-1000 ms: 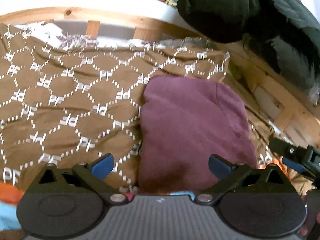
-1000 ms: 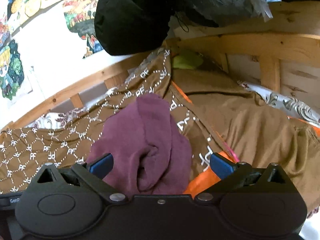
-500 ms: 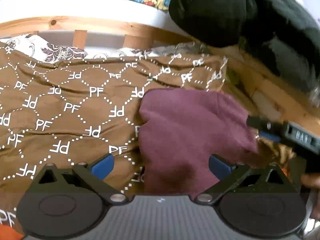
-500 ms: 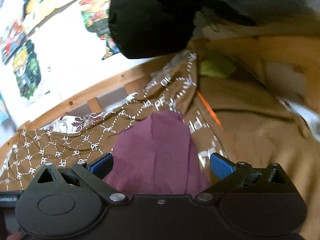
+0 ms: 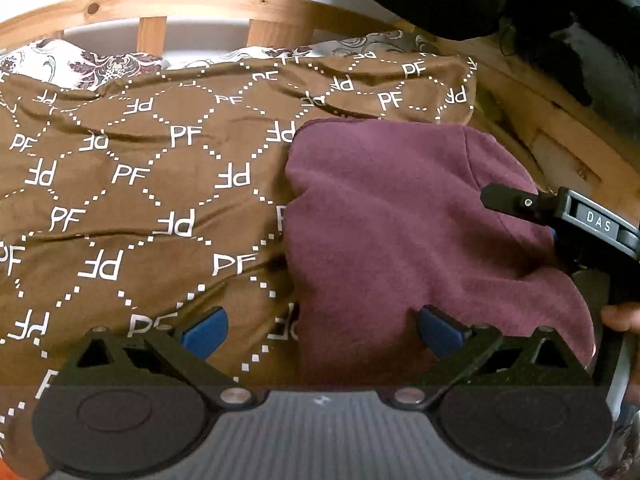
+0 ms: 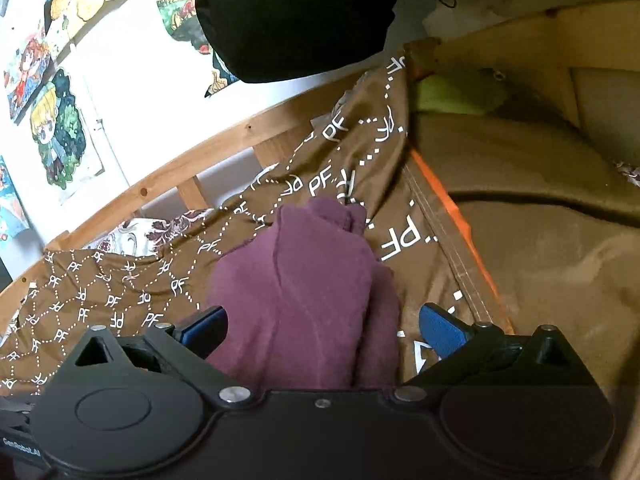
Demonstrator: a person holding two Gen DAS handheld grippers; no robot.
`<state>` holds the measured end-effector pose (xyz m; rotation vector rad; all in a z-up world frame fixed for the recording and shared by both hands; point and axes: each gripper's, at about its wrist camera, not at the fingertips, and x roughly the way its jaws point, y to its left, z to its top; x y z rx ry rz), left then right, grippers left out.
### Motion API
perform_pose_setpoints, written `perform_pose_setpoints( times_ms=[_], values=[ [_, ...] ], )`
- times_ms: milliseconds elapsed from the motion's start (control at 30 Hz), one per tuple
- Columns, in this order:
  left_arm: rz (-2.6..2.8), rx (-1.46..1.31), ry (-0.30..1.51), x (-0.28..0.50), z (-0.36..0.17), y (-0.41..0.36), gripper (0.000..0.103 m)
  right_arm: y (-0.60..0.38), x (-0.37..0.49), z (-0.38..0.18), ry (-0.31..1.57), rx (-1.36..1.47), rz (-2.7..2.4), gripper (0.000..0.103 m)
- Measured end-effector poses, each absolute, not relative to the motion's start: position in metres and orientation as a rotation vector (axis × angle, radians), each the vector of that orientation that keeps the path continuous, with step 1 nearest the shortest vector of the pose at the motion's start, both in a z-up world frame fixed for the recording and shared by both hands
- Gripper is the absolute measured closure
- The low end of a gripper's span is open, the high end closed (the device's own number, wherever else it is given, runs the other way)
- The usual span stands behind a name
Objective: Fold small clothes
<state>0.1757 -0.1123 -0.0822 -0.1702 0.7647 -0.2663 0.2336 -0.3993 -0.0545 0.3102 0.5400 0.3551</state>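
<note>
A small maroon garment (image 5: pixel 404 216) lies folded on the brown "PF" patterned blanket (image 5: pixel 132 184). My left gripper (image 5: pixel 320 332) is open and empty, its blue pads over the garment's near left edge. In the left wrist view the right gripper (image 5: pixel 560 220) rests against the garment's right side. In the right wrist view the garment (image 6: pixel 304 300) lies between the open blue pads of my right gripper (image 6: pixel 320 330), which hold nothing.
A wooden bed rail (image 5: pixel 208 4) runs along the back. A black jacket (image 6: pixel 296 16) hangs above. A plain brown blanket (image 6: pixel 540 240) with orange trim lies to the right, a green item (image 6: pixel 456 94) beyond it. Cartoon posters (image 6: pixel 56 132) are on the wall.
Both grippers have moved forward and lower toward the maroon garment. The right gripper came in against the garment's right side. Both stayed open.
</note>
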Motion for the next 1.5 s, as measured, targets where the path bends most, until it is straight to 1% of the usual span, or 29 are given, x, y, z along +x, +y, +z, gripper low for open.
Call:
perform_pose_setpoints(
  times_ms=[100, 167, 300, 367, 467, 600, 733, 933, 1200, 1300, 1367, 1400, 1433, 1467, 1500],
  values=[
    [-0.261, -0.172, 0.775, 0.178, -0.084, -0.114, 0.0, -0.398, 0.232, -0.055, 0.541, 0.308, 0.345, 0.002],
    [-0.26, -0.171, 0.774, 0.178, -0.087, -0.115, 0.0, -0.396, 0.23, -0.055, 0.53, 0.29, 0.324, 0.006],
    [-0.264, -0.175, 0.767, 0.177, -0.092, -0.114, 0.0, -0.39, 0.227, -0.055, 0.53, 0.24, 0.288, 0.01],
    [-0.272, -0.195, 0.763, 0.176, -0.097, -0.111, 0.0, -0.388, 0.226, -0.055, 0.531, 0.223, 0.267, 0.014],
    [-0.288, -0.242, 0.753, 0.175, -0.103, -0.106, 0.0, -0.388, 0.223, -0.056, 0.527, 0.224, 0.257, 0.015],
    [-0.296, -0.249, 0.726, 0.171, -0.108, -0.104, 0.0, -0.386, 0.22, -0.056, 0.528, 0.211, 0.251, 0.02],
    [-0.303, -0.245, 0.711, 0.168, -0.109, -0.105, 0.0, -0.383, 0.216, -0.055, 0.537, 0.201, 0.257, 0.029],
    [-0.346, -0.267, 0.723, 0.167, -0.108, -0.101, 0.001, -0.383, 0.214, -0.054, 0.554, 0.218, 0.271, 0.032],
    [-0.403, -0.326, 0.807, 0.179, -0.103, -0.098, 0.013, -0.382, 0.214, -0.056, 0.548, 0.198, 0.263, 0.032],
    [-0.433, -0.336, 0.836, 0.182, -0.1, -0.098, 0.022, -0.382, 0.213, -0.057, 0.542, 0.192, 0.26, 0.032],
    [-0.459, -0.353, 0.862, 0.186, -0.1, -0.1, 0.032, -0.381, 0.211, -0.059, 0.543, 0.188, 0.251, 0.032],
    [-0.455, -0.357, 0.873, 0.188, -0.099, -0.101, 0.032, -0.381, 0.21, -0.059, 0.543, 0.196, 0.246, 0.032],
    [-0.454, -0.353, 0.878, 0.189, -0.098, -0.103, 0.036, -0.382, 0.208, -0.059, 0.541, 0.207, 0.243, 0.032],
    [-0.46, -0.343, 0.883, 0.189, -0.097, -0.104, 0.042, -0.382, 0.207, -0.059, 0.543, 0.214, 0.241, 0.035],
    [-0.461, -0.326, 0.886, 0.19, -0.095, -0.107, 0.046, -0.383, 0.205, -0.058, 0.544, 0.222, 0.237, 0.039]
  ],
)
